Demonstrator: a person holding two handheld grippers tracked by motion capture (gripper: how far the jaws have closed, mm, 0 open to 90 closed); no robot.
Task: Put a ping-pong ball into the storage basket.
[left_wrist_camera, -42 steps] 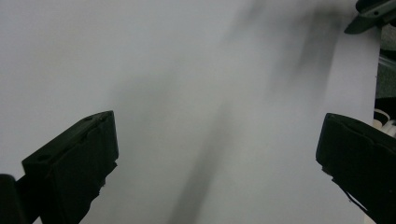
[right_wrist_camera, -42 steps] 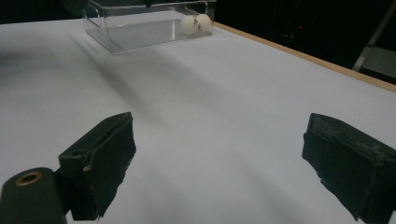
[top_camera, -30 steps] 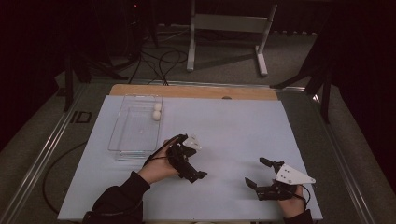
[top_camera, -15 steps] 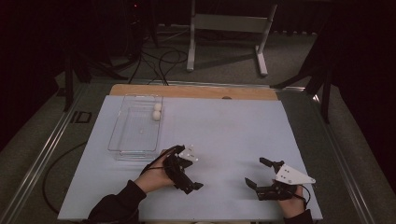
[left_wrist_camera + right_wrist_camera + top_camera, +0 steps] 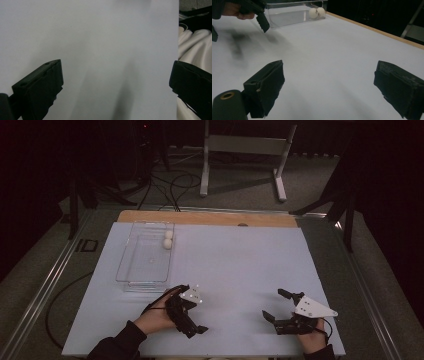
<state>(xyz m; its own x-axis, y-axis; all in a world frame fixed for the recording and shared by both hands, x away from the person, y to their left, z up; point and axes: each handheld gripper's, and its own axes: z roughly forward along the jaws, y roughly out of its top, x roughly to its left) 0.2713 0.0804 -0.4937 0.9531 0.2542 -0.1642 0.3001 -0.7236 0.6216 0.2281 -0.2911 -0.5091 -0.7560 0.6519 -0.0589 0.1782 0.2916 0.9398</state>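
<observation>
While both hand-held grippers sit over the near part of the table (image 5: 235,265), neither holds anything. The left hand-held gripper (image 5: 192,317) lies at near centre-left, just near of the tray (image 5: 145,279), with its jaws spread wide and turned toward the near right; in the left gripper view the jaws stand far apart with bare white table surface between them. The right hand-held gripper (image 5: 280,307) lies at the near right, well apart from the left one, with its jaws likewise wide and pointing left and far; in the right gripper view the jaws frame empty table. The tray is clear plastic and stands at the far left of the table, its long side running near to far. Two white balls (image 5: 168,239) rest inside it at the far right corner, touching or just beside each other; they appear in the right gripper view (image 5: 317,12) against the tray wall. Both hand-held grippers are well apart from the balls.
</observation>
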